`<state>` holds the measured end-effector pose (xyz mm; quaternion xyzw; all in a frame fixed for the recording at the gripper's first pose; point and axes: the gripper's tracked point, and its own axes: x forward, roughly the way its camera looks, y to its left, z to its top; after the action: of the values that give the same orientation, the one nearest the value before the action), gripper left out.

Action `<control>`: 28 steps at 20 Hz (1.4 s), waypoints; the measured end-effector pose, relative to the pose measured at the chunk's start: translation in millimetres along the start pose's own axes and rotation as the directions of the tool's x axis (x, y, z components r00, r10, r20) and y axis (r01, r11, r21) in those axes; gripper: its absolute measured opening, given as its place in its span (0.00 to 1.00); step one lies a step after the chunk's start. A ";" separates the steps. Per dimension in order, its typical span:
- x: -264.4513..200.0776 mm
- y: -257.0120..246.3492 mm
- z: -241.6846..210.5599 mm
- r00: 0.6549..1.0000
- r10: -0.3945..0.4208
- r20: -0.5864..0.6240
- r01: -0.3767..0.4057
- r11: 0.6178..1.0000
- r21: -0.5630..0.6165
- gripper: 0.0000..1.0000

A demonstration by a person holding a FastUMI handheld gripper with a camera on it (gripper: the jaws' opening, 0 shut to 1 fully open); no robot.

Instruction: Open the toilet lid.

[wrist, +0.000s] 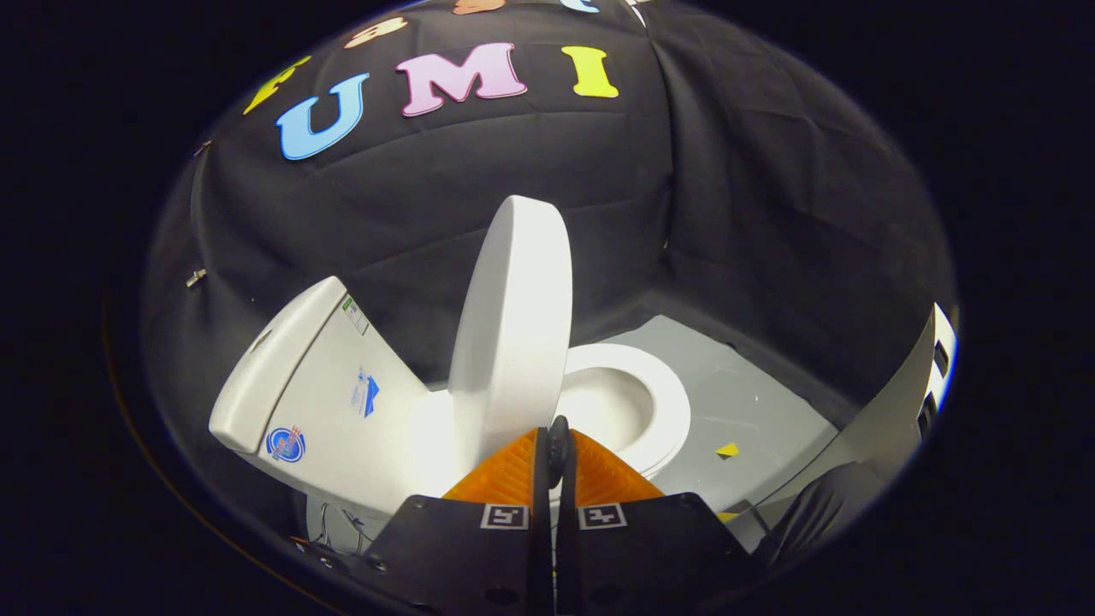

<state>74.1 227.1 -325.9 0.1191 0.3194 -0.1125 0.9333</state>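
Gripper (558, 445) nearest the camera, fingers (513, 475) pressed together with no visible gap, nothing seen held between them; tips sit right at the lower edge of the toilet lid (513, 342), touching or just short of it, cannot tell which

Toilet lid is raised, standing close to upright but not fully back: it tilts between the bowl side and the tank (316, 385), with a dark gap visible between lid and tank. Seat (659, 411) is down on the bowl, bowl opening (603, 402) exposed just beyond the fingertips. Toilet stands on a grey floor (753, 393), tank toward the black cloth wall. A small yellow marker (727, 449) lies on the floor beside the bowl's front rim. A dark sleeve or knee (821, 505) of the person shows past the gripper

Task looks mostly done, lid only needs to go the rest of the way to rest against the tank

Risks, judged from here:
- lid near its balance point; if the fingers pull off now it could drop back and slam on the seat
- closed tips give a narrow push contact on a smooth curved edge, could slip off sideways and lose the lid
- pushing too hard would bang the lid into the tank
- tips low near the hinge end mean poor leverage, so a shove may skid instead of rotating the lid
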 end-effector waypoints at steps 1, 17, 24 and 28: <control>-3.0 8.5 1.0 1.000 0.000 0.013 0.001 1.000 -0.009 0.06; -32.6 120.3 -2.3 0.980 0.014 0.199 0.034 0.971 -0.238 0.06; -35.7 155.1 -12.7 0.965 0.035 0.261 0.056 0.940 -0.335 0.07; -38.5 178.5 -21.5 0.958 0.067 0.280 0.050 0.919 -0.390 0.07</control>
<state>83.3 407.5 -291.5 -0.0868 0.1959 -0.0581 0.9750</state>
